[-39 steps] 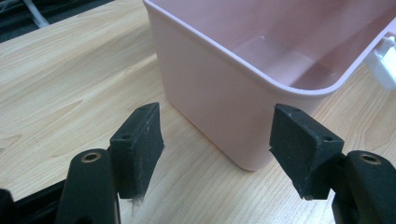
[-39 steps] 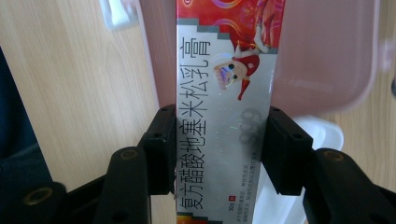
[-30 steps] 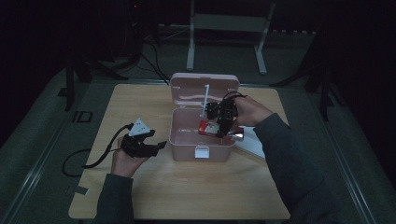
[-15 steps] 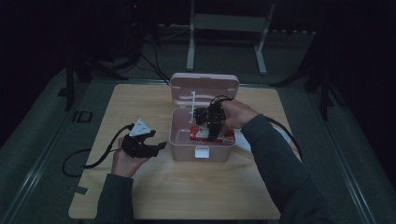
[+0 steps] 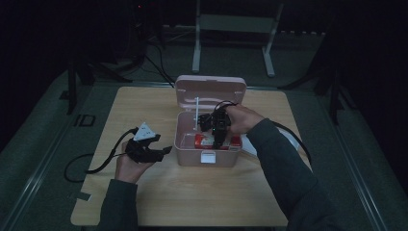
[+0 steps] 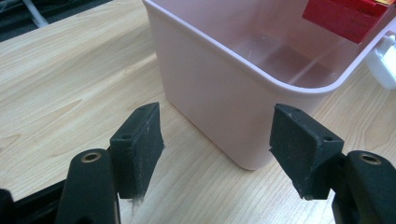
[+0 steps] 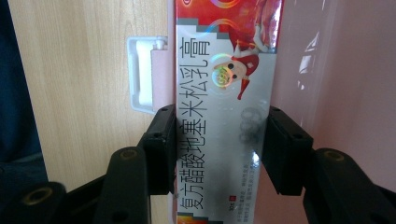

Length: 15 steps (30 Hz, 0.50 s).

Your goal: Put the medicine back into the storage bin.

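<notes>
Dark room, wooden table lit at centre. High view: your pink box sits mid-table, lid raised behind; your right gripper dips inside over red carton; your left gripper rests on table just beside box's left wall.

Left gripper view: your left gripper jaws wide apart, holding nothing, box corner between and beyond them.

Right gripper view: your right gripper jaws clamped on carton sides; carton long, red ends, silver middle, Chinese print, cartoon figure; white latch alongside.
</notes>
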### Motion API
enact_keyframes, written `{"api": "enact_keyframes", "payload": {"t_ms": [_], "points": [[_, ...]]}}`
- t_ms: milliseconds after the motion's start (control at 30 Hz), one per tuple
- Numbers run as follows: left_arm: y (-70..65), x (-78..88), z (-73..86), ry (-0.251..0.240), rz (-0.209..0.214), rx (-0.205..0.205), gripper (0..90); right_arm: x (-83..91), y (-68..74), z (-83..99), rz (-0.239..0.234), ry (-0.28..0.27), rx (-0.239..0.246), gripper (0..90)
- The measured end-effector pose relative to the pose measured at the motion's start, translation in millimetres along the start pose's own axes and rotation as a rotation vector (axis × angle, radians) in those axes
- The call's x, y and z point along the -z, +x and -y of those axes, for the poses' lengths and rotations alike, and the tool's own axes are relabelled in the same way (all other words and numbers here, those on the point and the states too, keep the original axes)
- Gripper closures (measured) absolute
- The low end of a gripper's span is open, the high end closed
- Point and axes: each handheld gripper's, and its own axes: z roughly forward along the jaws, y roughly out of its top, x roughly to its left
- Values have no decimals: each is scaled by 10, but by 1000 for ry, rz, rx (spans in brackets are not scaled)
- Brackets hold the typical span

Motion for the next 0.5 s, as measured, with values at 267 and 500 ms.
{"api": "enact_keyframes", "payload": {"t_ms": [267,500], "points": [[-4,-8,0,5,1,-1,339,-13,2,-26,-16,-3,-4,512],[-3,-8,0,6,1,-2,339,-18,-2,-36,-19,-12,-14,510]]}}
